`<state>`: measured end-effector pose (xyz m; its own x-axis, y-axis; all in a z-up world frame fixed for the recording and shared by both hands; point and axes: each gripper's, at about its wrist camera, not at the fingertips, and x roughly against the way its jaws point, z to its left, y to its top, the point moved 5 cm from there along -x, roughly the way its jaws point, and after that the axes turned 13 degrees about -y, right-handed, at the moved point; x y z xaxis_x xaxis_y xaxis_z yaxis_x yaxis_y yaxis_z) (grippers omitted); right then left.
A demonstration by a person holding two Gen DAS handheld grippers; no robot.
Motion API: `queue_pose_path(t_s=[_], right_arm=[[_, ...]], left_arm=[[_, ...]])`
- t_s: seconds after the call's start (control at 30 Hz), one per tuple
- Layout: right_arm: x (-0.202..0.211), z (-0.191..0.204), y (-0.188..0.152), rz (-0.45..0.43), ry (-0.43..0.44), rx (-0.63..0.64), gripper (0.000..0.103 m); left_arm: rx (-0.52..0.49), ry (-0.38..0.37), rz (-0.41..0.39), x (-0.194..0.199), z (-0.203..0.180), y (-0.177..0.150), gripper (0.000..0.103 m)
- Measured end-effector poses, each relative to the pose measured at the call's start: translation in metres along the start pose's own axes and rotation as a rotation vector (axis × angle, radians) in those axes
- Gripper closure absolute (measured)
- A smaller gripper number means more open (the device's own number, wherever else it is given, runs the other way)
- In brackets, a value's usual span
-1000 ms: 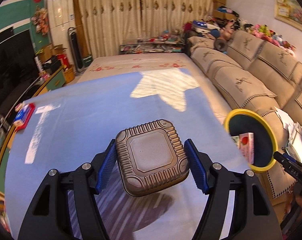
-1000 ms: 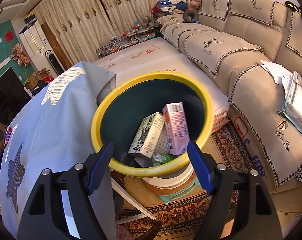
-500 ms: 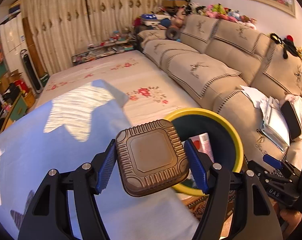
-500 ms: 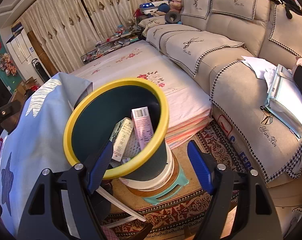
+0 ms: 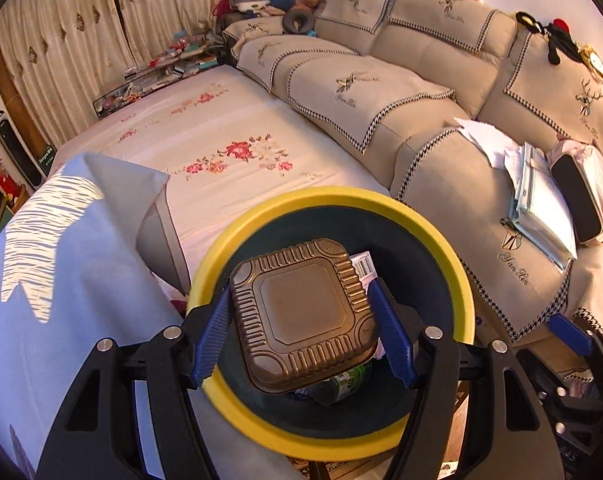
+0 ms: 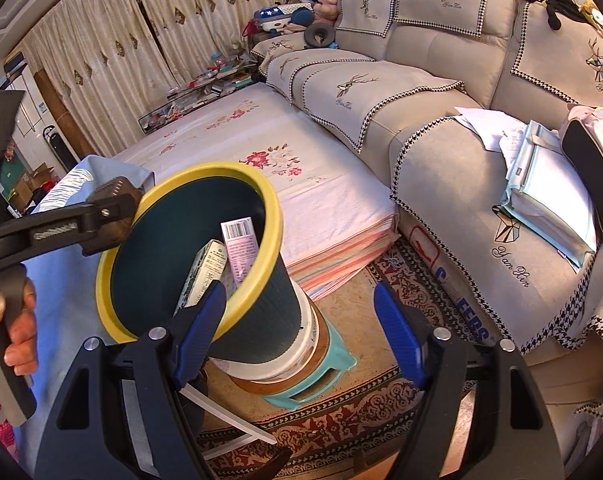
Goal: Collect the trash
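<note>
1. Left gripper [image 5: 303, 330] is clamped on a brown square plastic container [image 5: 303, 314]; both blue pads press its ribbed sides, flat face toward the camera.
2. Container sits between the fingertips, tilted a bit, sticking out past the pads on the far and near sides.
3. In the left wrist view the container hangs directly over the mouth of the yellow-rimmed dark bin [image 5: 457, 280], inside the rim outline, not touching the rim as far as visible.
4. In the right wrist view the left gripper [image 6: 113, 210] comes in from the left, container edge [image 6: 119, 188] just beside the bin rim [image 6: 271, 216]; whether it touches cannot be told.
5. A hand [image 6: 13, 320] grips the left tool's handle at the left edge.
6. Bin already holds trash: pink barcode carton [image 6: 239, 248], patterned carton [image 6: 205, 276], and a green item [image 5: 347, 380] under the container.
7. Bin is tilted, stacked on a white bucket [image 6: 277, 360] and a teal stool [image 6: 321, 376] on a patterned rug [image 6: 341, 420].
8. Right gripper [image 6: 299, 330] has jaws spread, nothing between them; its left pad overlaps the near bin wall in the picture, contact unclear.
9. Blue tablecloth [image 5: 61, 300] lies left of the bin, floral sheet [image 5: 229, 140] behind it, beige sofa [image 5: 421, 100] to the right.
</note>
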<state>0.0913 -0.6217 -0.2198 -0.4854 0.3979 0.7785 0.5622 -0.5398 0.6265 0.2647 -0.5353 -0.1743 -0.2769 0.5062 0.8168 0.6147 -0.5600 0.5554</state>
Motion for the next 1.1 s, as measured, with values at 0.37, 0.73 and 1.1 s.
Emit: queue_pose_path(t_s=[0.37,0.73,1.1], right_arm=[[-0.003,-0.01,-0.001,0.006,-0.019,-0.014,0.031],[0.004,-0.005,-0.001,0.003,-0.016,-0.006,0.031],[0.034,0.017,-0.002,-0.046,0.015,0.038,0.031]], left_arm=[[0.007,-0.008,0.084,-0.048,-0.005,-0.007,0.034],[0.073,-0.037,0.076,-0.014,0.002,-0.018,0.018],[0.111,0.025,-0.25,0.169,0.033,-0.06,0.005]])
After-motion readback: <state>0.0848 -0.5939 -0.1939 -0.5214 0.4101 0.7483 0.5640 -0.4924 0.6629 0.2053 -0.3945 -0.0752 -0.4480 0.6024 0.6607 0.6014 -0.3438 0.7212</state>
